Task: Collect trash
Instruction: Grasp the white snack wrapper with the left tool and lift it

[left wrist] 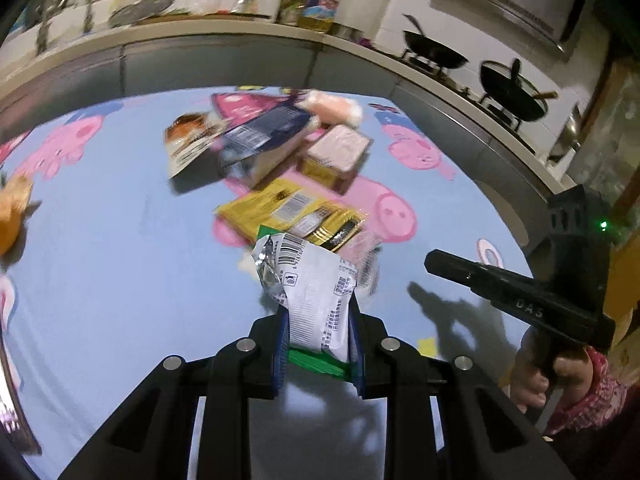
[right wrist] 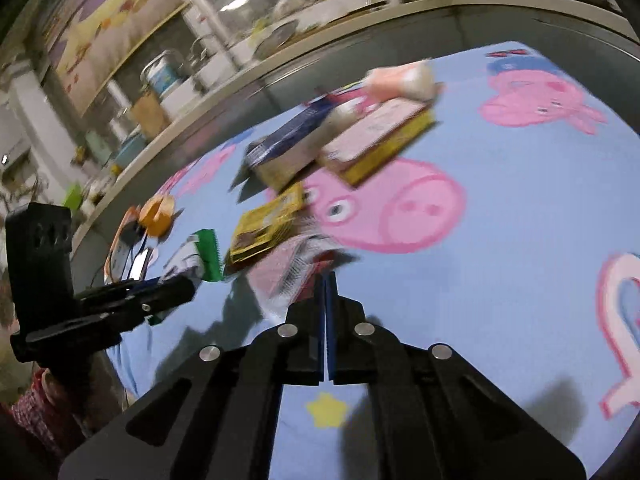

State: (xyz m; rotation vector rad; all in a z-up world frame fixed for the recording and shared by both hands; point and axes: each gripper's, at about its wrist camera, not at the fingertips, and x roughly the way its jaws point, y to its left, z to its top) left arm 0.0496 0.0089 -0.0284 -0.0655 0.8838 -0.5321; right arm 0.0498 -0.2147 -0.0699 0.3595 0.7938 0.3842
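The silver-and-green wrapper (left wrist: 316, 300) is pinched in the left gripper (left wrist: 318, 344) above the blue cartoon-pig cloth (left wrist: 120, 260), and the right gripper (right wrist: 325, 280) is closed tight on a clear reddish wrapper (right wrist: 288, 268). More packets (left wrist: 288, 208) are piled mid-cloth, with a kitchen counter (left wrist: 200, 36) and woks (left wrist: 434, 54) behind. Labels are too blurry to read, though "DAS" shows on the right gripper.

Black claws (left wrist: 318, 320), red patterned sleeve (left wrist: 588, 392)
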